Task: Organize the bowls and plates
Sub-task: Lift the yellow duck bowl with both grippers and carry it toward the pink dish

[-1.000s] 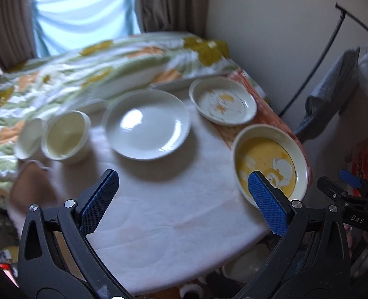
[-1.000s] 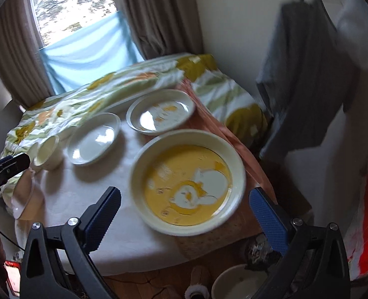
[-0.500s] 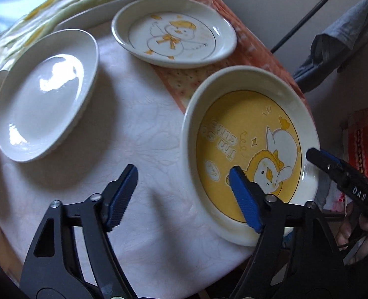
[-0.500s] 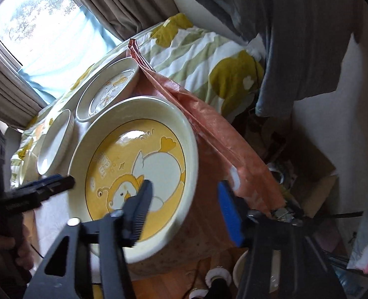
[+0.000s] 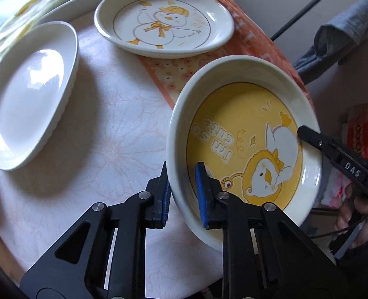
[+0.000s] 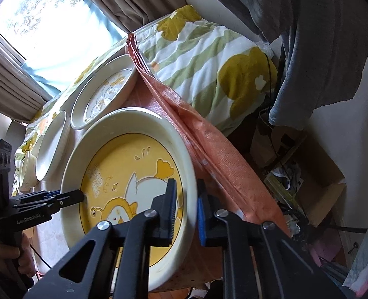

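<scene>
Yellow bowl now pinched by both grippers, L & R, jaws just closed.

The yellow bowl carries the words "I'm so cute" in white letters on its yellow floor, beside a drawn duck; in the left wrist view the words read upside down. In the right wrist view the same lettering is too blurred to read. The right gripper bears "DAS" in white on its black finger in the left wrist view. The left gripper shows "GenRobot.AI" in pale letters on its black body in the right wrist view.
</scene>
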Tool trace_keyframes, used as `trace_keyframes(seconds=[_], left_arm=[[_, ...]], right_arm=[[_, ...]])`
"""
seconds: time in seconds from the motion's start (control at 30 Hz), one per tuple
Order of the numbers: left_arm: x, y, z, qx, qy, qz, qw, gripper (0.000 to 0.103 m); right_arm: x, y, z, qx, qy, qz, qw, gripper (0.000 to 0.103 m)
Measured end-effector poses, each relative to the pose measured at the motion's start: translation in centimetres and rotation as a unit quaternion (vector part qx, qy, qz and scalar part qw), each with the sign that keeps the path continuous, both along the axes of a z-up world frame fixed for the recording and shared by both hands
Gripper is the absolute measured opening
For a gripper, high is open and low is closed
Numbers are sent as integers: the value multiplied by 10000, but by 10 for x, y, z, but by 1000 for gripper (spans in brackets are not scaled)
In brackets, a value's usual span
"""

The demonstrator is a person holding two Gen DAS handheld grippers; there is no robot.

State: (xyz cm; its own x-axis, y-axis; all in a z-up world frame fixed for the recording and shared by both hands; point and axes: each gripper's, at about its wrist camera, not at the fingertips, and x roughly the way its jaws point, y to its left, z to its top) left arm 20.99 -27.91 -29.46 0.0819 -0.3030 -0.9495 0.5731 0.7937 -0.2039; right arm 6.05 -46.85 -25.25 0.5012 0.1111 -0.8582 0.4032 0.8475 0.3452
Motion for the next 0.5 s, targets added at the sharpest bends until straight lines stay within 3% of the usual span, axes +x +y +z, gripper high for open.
trace_keyframes(seconds=[0.5], left_arm=[[-21,10,24,-116,-380,224,9990,17]], right_arm=[[6,2,16,-351,-83,393,9986,14]])
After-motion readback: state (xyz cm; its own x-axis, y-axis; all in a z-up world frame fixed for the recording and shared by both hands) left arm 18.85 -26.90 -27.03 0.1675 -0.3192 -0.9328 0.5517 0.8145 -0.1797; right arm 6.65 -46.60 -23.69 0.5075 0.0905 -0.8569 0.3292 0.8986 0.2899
